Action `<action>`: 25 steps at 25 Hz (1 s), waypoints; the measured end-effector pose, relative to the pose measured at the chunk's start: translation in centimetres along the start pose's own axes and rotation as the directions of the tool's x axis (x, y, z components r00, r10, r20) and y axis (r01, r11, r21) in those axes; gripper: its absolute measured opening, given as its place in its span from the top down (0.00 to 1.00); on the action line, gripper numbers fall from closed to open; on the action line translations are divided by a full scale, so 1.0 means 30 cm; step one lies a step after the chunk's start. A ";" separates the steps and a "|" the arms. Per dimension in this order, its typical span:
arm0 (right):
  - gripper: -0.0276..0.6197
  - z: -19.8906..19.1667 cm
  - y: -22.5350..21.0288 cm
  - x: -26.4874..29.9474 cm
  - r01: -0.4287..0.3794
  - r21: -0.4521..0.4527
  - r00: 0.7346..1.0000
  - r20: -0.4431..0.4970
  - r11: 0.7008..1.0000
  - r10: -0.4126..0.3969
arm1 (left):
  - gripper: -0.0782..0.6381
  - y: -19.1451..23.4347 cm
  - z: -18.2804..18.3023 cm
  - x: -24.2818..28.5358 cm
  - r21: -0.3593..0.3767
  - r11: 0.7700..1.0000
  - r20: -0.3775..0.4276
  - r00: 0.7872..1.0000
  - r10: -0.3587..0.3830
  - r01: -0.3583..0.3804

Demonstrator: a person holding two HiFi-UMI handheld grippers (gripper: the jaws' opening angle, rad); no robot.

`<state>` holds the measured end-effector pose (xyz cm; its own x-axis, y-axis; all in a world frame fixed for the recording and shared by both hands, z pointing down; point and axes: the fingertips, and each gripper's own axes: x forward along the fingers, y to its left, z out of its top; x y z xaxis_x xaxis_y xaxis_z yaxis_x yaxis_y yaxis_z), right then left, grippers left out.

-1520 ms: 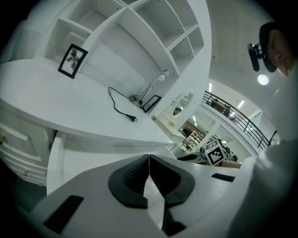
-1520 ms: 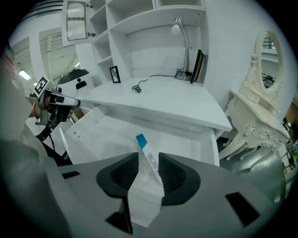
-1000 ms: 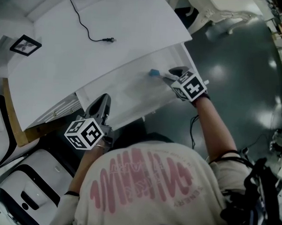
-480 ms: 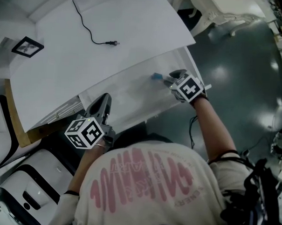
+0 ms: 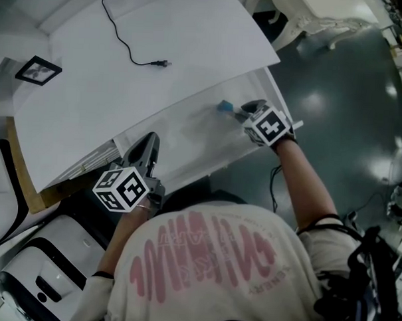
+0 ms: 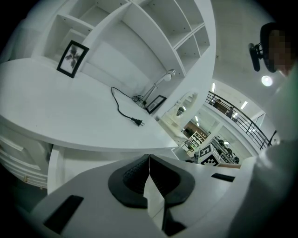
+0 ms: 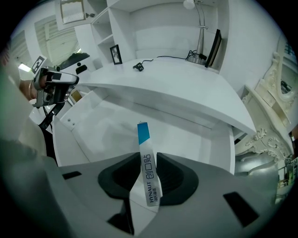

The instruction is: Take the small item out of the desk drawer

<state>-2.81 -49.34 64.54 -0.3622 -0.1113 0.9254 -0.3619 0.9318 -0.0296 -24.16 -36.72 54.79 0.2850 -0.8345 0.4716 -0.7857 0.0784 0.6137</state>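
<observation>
The white drawer [image 5: 189, 133] stands pulled out under the desk top [image 5: 147, 28]. A small, narrow white box with a blue end [image 5: 224, 105] is at the drawer's right end. My right gripper [image 5: 238, 110] reaches into the drawer there. In the right gripper view the box [image 7: 148, 179] stands on end between the jaws of the right gripper [image 7: 148, 160], which are closing, and both pads touch its sides. My left gripper [image 5: 148, 142] is at the drawer's near left corner. It [image 6: 149, 160] is shut with nothing between its jaws.
A black cable with a plug [image 5: 162, 64] lies on the desk top, and a framed picture [image 5: 37, 70] sits at its left edge. Shelves and a desk lamp [image 7: 201, 28] stand behind. A white chair [image 5: 43, 276] is at lower left, dark floor [image 5: 337, 96] to the right.
My right gripper has moved slightly farther into the drawer and its jaws have come in around the blue-ended box. The left gripper has stayed where it was.
</observation>
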 end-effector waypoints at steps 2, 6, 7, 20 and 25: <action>0.78 0.008 0.000 0.001 0.008 -0.012 1.000 0.002 1.000 -0.008 | 0.85 0.006 0.001 -0.003 -0.003 1.000 0.002 1.000 0.003 -0.003; 0.79 0.005 0.001 0.000 0.022 -0.007 1.000 -0.011 1.000 -0.022 | 0.85 0.012 -0.003 -0.011 -0.005 1.000 0.005 1.000 0.007 -0.007; 0.80 0.004 0.002 0.000 0.028 -0.006 0.999 -0.015 1.000 -0.028 | 0.85 0.013 -0.006 -0.013 -0.007 1.000 0.005 1.000 0.007 -0.007; 0.81 -0.007 0.010 -0.047 0.082 0.110 0.996 0.036 0.991 -0.086 | 0.85 0.003 -0.038 -0.055 -0.006 1.000 0.022 1.000 0.001 0.000; 0.81 -0.007 -0.001 -0.103 0.104 0.205 0.982 0.134 0.973 -0.133 | 0.85 -0.019 -0.068 -0.061 -0.003 1.000 0.018 1.000 -0.010 0.010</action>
<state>-1.52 -48.95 61.77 -0.4224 -0.2793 0.8623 -0.5660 0.8243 -0.0103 -23.10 -34.12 54.87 0.2824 -0.8450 0.4540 -0.7810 0.0723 0.6204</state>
